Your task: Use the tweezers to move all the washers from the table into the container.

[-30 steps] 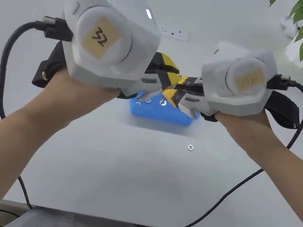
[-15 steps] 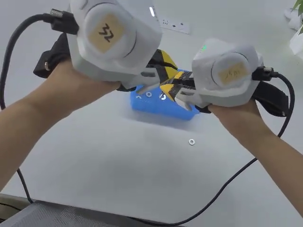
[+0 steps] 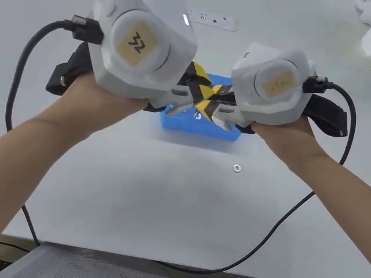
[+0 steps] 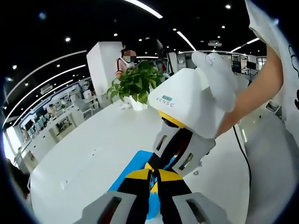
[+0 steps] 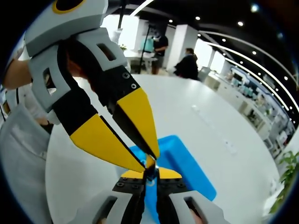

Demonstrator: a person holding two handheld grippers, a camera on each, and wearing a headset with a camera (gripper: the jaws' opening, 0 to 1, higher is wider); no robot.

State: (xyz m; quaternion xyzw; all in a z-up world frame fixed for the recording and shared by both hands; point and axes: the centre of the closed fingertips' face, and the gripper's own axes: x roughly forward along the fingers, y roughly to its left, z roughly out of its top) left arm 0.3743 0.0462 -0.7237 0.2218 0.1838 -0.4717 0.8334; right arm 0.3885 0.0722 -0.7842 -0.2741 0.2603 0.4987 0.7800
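As seen along the right gripper view, left gripper [image 5: 149,157] entering from the upper left, its two yellow-tipped jaws pressed together along a thin dark seam and tapering to one point. Directly beneath that point, right gripper [image 5: 150,176], jaws drawn close with only a narrow slot between the yellow tips; whether clamped on anything, impossible to tell. At the meeting of the two tips, a small dark and golden piece [image 5: 150,166], too small to identify. Behind both, blue container [image 5: 191,168], open side up, resting on the white table [image 5: 187,112]. In the left gripper view, the arrangement from the opposite side: own yellow tips together at the bottom, the right gripper's black jaws descending to touch or nearly touch them, container showing blue on either side, leafy plant [image 4: 138,81] far off across the table. In the head view, both grippers held in bare hands, left hand [image 3: 110,107] and right hand [image 3: 287,139], tips meeting and overlapping the container's open top from this viewpoint. One washer [image 3: 237,168] lying flat on the table, outside the container, a little in front of its near right corner and below the right hand. Black cable [image 3: 290,219] looping across the table from the right gripper's housing; white power strip [image 3: 211,19] farther back on the table.
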